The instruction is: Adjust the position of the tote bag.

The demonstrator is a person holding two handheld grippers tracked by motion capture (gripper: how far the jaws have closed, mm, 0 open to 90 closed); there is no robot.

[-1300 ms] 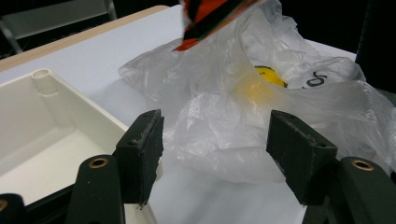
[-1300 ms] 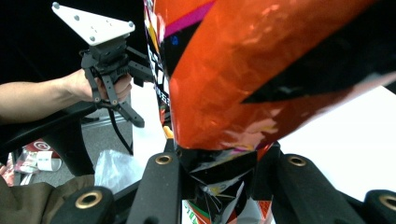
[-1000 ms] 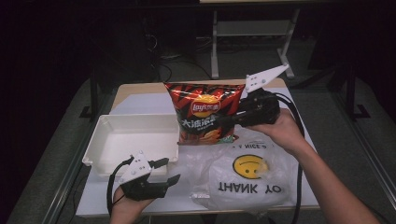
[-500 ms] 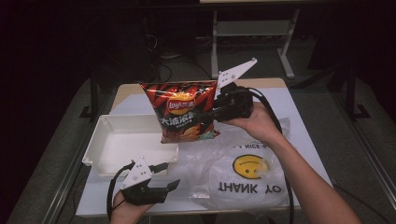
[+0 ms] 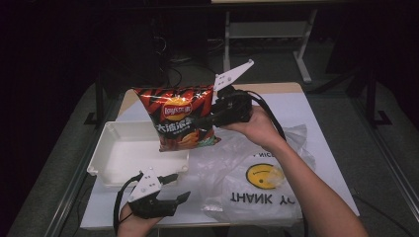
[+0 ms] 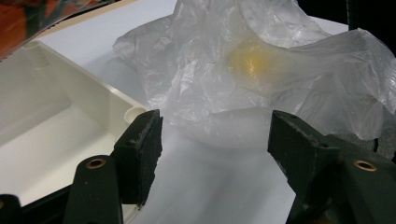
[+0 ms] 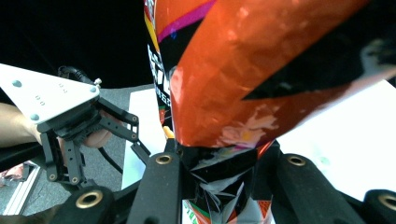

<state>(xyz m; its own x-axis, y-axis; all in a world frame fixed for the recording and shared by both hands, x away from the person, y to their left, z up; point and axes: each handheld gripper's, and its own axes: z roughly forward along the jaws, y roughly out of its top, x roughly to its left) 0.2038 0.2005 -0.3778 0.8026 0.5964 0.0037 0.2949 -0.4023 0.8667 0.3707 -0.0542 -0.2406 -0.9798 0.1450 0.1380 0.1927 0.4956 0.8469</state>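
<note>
The right claw (image 5: 205, 120) held the red chip bag (image 5: 179, 117) tight by one edge, with its jaws pinched on the crinkly foil. A second before, the bag hung over the middle of the bench (image 5: 316, 106), close to the clear plastic bag (image 5: 257, 180) with the smiley face. Now it had slid sideways and hung in the air, partly over the white box (image 5: 126, 150). I think the bag was on its way into the box and only needed to go a bit further and down. The left claw (image 5: 175, 187) sat low at the near edge of the bench. Its jaws stood wide with nothing in them, pointing at the plastic bag.
</note>
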